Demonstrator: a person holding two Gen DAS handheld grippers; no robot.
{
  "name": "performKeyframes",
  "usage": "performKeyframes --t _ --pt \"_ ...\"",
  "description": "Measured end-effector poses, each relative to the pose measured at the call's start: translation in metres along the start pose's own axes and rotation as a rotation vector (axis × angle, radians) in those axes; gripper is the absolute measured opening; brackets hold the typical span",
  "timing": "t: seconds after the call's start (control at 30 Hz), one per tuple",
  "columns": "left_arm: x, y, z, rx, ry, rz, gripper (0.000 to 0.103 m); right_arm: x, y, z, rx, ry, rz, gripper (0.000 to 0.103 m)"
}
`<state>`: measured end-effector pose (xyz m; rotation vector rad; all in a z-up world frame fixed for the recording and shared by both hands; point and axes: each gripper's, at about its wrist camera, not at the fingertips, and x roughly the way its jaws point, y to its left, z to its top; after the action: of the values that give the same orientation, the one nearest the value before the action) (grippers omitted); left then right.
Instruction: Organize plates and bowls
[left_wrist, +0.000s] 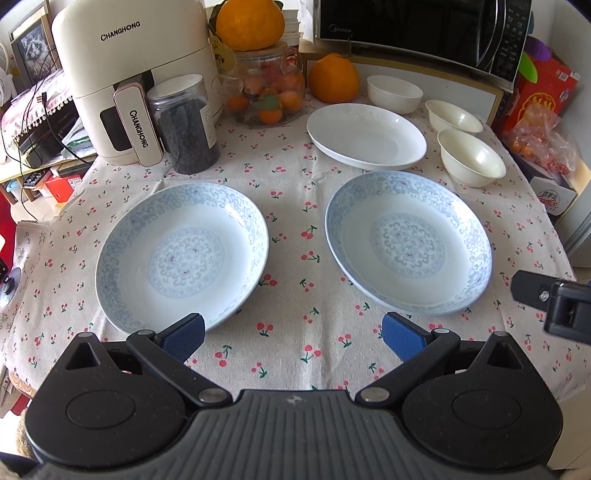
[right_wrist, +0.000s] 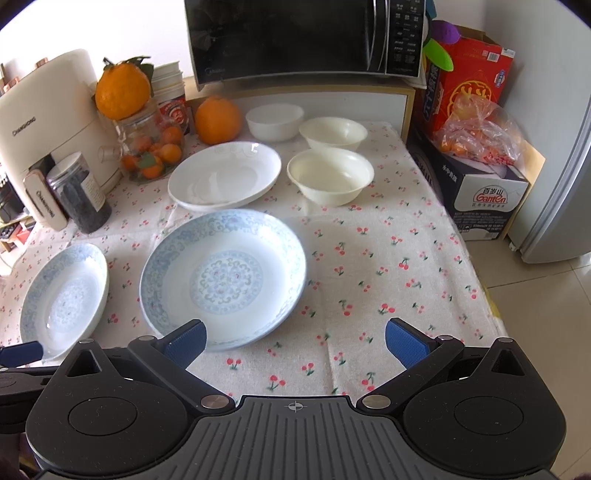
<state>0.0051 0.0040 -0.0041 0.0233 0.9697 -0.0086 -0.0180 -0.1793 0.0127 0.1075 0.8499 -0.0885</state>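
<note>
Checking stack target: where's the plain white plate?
Plain white plate sits mid-table behind the right blue-patterned plate, with the cream bowl on its right and the fruit jar on its left.

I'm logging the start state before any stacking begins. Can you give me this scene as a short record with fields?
patterned plates: two, left plate and right plate, apart, unstacked
white plate: one, behind them
bowls: three, white bowl, far cream bowl, near cream bowl, unstacked
left gripper: open, empty
right gripper: open, empty
surface: cherry-print tablecloth
</note>
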Motion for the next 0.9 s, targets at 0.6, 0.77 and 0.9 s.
performKeyframes --t 0.6,0.77,0.9 --pt "0.039 0.02 0.058 -0.036 0.066 -0.24 0.075 0.064 -0.073 0.056 0.235 0.117 0.318 0.103" --pt "0.071 0.028 0.063 -0.079 0.111 -0.329 0.051 0.098 -0.089 0.048 0.343 0.167 0.445 0.098" --pt "0.087 0.034 0.065 -0.131 0.165 -0.386 0.039 0.119 -0.086 0.043 0.345 0.225 0.444 0.076"
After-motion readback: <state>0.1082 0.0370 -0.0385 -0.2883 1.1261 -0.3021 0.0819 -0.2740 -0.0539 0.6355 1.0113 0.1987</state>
